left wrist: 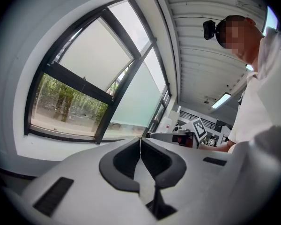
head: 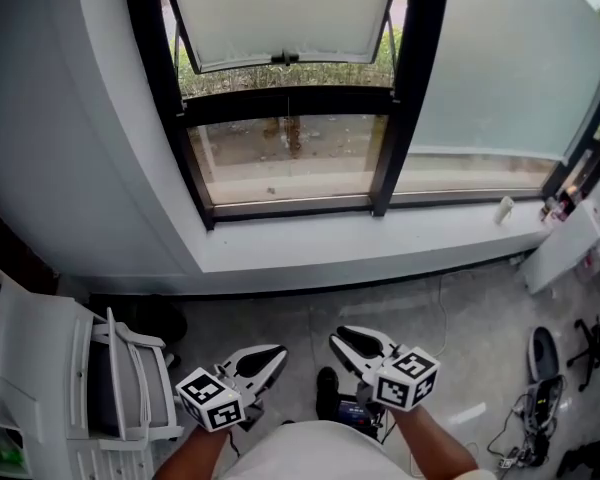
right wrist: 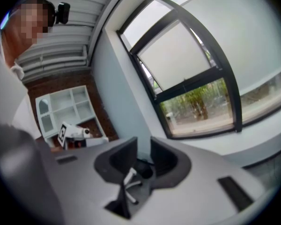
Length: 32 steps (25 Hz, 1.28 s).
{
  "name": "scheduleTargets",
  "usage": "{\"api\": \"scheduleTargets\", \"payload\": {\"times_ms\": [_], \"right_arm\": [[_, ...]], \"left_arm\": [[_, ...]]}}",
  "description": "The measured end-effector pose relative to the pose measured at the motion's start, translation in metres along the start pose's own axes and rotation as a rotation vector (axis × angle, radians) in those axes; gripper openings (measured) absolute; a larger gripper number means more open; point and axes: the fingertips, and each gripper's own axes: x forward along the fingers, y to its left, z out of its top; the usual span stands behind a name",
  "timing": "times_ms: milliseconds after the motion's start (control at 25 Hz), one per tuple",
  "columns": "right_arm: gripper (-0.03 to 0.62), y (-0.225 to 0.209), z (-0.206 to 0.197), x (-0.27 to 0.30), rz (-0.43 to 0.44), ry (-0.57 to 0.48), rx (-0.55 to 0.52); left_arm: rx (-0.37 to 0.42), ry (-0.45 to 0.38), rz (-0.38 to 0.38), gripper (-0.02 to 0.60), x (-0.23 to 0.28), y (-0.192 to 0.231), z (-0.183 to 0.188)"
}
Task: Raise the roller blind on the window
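Approach seems in hand: left gripper [head: 267,360] closed, right gripper [head: 352,346] slightly open, empty, both far from blind [head: 280,18]; next, reach its pull

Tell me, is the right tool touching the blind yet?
Apart. The head view shows the right tool low over the floor, with the windowsill lying between it and the blind.

An office (perhaps a lab): strip ceiling light [left wrist: 222,100], white shelving [right wrist: 65,109], floor cables [head: 515,433].
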Motion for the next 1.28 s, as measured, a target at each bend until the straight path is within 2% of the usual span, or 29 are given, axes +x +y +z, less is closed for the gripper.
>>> {"api": "scheduleTargets", "payload": {"times_ms": [360, 760, 1040, 1280], "right_arm": [[0.084, -0.073, 0.060, 0.052, 0.086, 0.035, 0.008], [0.084, -0.146, 0.090, 0.072, 0.134, 0.075, 0.036], [0.084, -0.171, 0.102, 0.094, 0.137, 0.093, 0.045], [0.084, -0.187, 0.116, 0.134, 0.118, 0.097, 0.033]], "left_arm": [[-0.022, -0.028, 0.073, 0.023, 0.074, 0.058, 0.042], [-0.042, -0.032, 0.126, 0.023, 0.150, 0.095, 0.064], [-0.029, -0.013, 0.135, 0.023, 0.169, 0.119, 0.081], [-0.047, -0.014, 0.099, 0.023, 0.182, 0.161, 0.097]]}}
